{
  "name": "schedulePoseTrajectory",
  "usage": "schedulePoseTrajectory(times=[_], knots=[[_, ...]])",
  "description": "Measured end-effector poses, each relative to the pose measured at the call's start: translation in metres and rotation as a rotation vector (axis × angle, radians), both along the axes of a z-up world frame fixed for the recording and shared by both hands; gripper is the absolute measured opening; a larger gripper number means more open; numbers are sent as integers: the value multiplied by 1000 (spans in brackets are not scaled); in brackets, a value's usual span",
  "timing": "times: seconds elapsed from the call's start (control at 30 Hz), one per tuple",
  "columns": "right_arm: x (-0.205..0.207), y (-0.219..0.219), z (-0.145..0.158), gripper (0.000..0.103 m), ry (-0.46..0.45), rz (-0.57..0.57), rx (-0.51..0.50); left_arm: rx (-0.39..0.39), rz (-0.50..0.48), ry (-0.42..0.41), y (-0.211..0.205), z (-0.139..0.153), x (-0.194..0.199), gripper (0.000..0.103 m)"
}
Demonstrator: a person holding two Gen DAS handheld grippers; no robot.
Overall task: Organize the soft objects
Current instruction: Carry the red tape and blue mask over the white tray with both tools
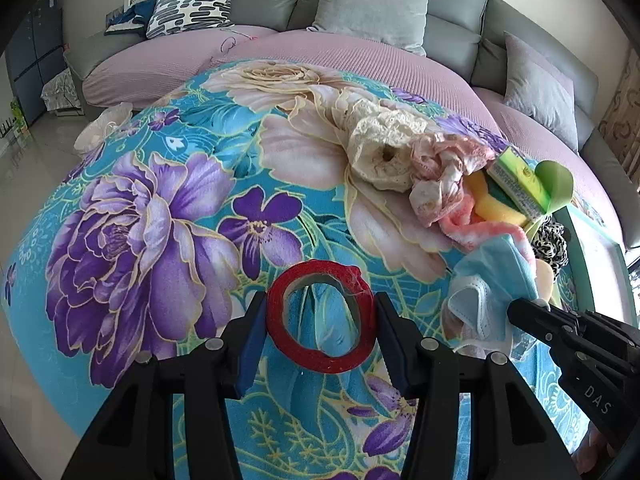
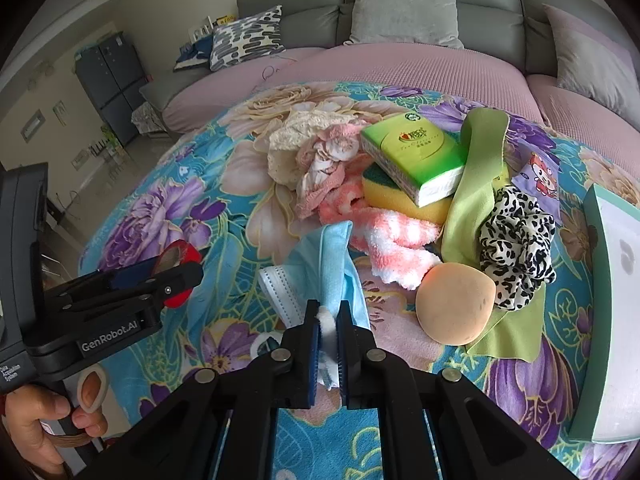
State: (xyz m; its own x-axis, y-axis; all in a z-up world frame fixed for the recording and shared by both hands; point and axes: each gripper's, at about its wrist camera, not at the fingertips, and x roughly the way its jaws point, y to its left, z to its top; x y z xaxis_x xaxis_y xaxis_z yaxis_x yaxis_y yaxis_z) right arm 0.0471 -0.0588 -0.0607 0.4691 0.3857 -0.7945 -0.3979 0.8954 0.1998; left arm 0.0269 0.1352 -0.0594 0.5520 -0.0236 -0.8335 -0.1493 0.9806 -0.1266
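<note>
Between my right claw's (image 2: 328,320) blue pads sits a fold of the pale blue face mask (image 2: 324,256), clamped tight; the white ear loop bunches out between the fingers. I hold it by one edge, I judge, so the rest hangs free and I can carry it off without dragging its neighbours.

Beside it, my left claw (image 1: 320,320) pinches the red tape ring (image 1: 320,316) from both sides, pads pressed on its outer rim and squeezing it slightly oval. From the right wrist view a hand (image 2: 36,420) grips that tool's handle. The ring hangs just over the floral blanket (image 1: 140,220), which covers the work surface.

Just past the mask lies the heap of soft things not yet sorted: a peach sponge puff (image 2: 456,304) resting on a green cloth (image 2: 476,184), a leopard-print scrunchie (image 2: 516,240) on the same cloth, and a pink-and-white fluffy sock (image 2: 396,240). Behind them a green tissue pack (image 2: 416,156) leans on a yellow sponge (image 2: 400,200), with pink frilled fabric (image 2: 328,168) and cream lace (image 2: 288,144) crumpled alongside. They overlap, so each pick wants a free edge.

At the right edge stands a white box with a teal rim (image 2: 608,320), probably where these go.

Farthest off, a grey sofa (image 2: 400,8) with cushions runs behind the pink cover (image 2: 400,68).
</note>
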Motion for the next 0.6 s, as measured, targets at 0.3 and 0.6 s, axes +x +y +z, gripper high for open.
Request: schedulePoseTrajectory(times=[0.3,0.6], knots=[[-19,-31,38,8,-78,-59,112,29,-15,-50,-10,31,-6,54],[-22,-107,91,8,-196,-291,103,61,-131,-141,-62,89,7,54]])
